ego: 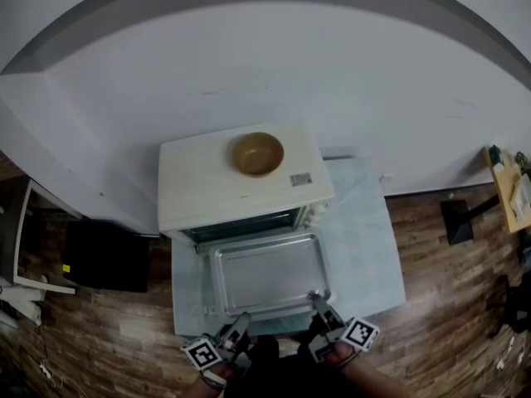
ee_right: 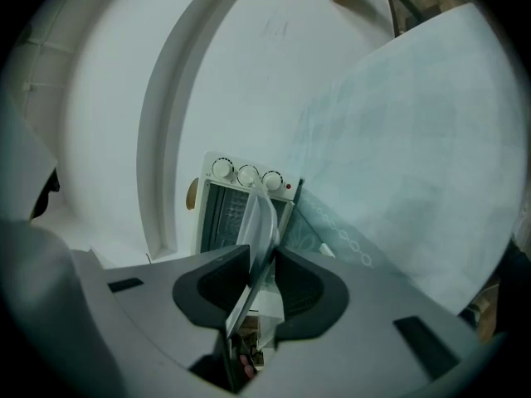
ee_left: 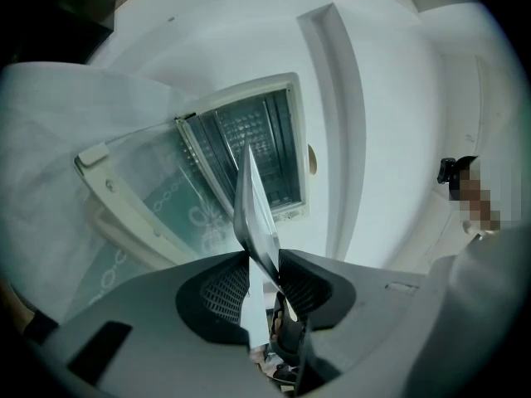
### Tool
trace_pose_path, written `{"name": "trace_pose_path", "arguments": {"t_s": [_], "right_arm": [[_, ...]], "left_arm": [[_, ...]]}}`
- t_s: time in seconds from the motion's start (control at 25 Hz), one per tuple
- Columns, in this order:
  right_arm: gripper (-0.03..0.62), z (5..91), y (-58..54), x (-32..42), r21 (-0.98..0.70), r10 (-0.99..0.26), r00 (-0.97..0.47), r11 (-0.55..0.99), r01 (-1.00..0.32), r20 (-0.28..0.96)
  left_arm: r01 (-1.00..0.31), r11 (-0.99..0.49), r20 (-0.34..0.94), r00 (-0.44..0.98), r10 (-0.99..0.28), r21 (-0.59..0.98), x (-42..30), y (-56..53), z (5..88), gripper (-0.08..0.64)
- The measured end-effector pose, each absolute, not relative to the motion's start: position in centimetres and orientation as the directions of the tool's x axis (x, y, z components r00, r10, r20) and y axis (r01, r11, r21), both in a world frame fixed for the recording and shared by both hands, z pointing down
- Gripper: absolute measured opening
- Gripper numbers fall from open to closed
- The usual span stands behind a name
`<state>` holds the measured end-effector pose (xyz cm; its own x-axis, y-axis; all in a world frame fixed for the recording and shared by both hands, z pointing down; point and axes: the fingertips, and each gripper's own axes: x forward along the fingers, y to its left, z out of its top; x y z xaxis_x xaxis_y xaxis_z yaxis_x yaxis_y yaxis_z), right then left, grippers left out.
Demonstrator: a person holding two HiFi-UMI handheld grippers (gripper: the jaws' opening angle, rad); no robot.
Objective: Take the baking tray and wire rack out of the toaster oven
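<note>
The silver baking tray (ego: 270, 276) hangs level in front of the white toaster oven (ego: 241, 181), above its dropped glass door. My left gripper (ego: 241, 326) is shut on the tray's near left rim, and my right gripper (ego: 319, 305) is shut on its near right corner. In the left gripper view the tray (ee_left: 253, 214) runs edge-on between the pads of the left gripper (ee_left: 265, 276) toward the open cavity (ee_left: 249, 148), where a grid of wires shows. In the right gripper view the tray (ee_right: 259, 222) is pinched by the right gripper (ee_right: 261, 276) below the oven's knobs (ee_right: 247, 175).
A brown bowl (ego: 257, 153) sits on top of the oven. The oven stands on a low table with a pale patterned cloth (ego: 365, 247) against a white wall. A black box (ego: 108, 255) lies on the wooden floor at left, and a yellow table (ego: 510, 189) at far right.
</note>
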<state>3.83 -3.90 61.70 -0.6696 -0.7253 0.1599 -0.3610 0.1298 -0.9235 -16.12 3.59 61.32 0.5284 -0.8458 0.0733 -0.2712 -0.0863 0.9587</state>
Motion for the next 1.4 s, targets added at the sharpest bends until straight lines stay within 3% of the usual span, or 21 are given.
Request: {"name": "trace_pose_path", "arguments": {"t_s": [0.32,0.92,1.28,1.4], "right_arm": [[0.103,65.0,-1.9,13.3,-0.897,-0.762,-0.521,-0.175,-0.405,0.384],[0.103,65.5,-2.8,28.6,-0.881,-0.854,-0.342,-0.242,-0.406,0.392],[0.104,67.7,-4.9,34.4,-0.886,-0.862,-0.322,-0.257,-0.386,0.391],[0.106,68.2,-6.7,35.2,-0.894,-0.867,-0.365,-0.176,-0.413,0.339]], "left_arm": [[-0.278,-0.104,0.079,0.576,-0.813,0.955,-9.0,1.9,61.2,0.111],[-0.257,-0.16,0.076,0.717,-0.693,0.953,5.3,-3.0,62.0,0.114],[-0.253,-0.136,0.094,0.725,-0.683,0.958,11.2,-5.8,64.6,0.115],[-0.238,-0.115,0.093,0.715,-0.693,0.964,12.4,-6.8,65.2,0.115]]}}
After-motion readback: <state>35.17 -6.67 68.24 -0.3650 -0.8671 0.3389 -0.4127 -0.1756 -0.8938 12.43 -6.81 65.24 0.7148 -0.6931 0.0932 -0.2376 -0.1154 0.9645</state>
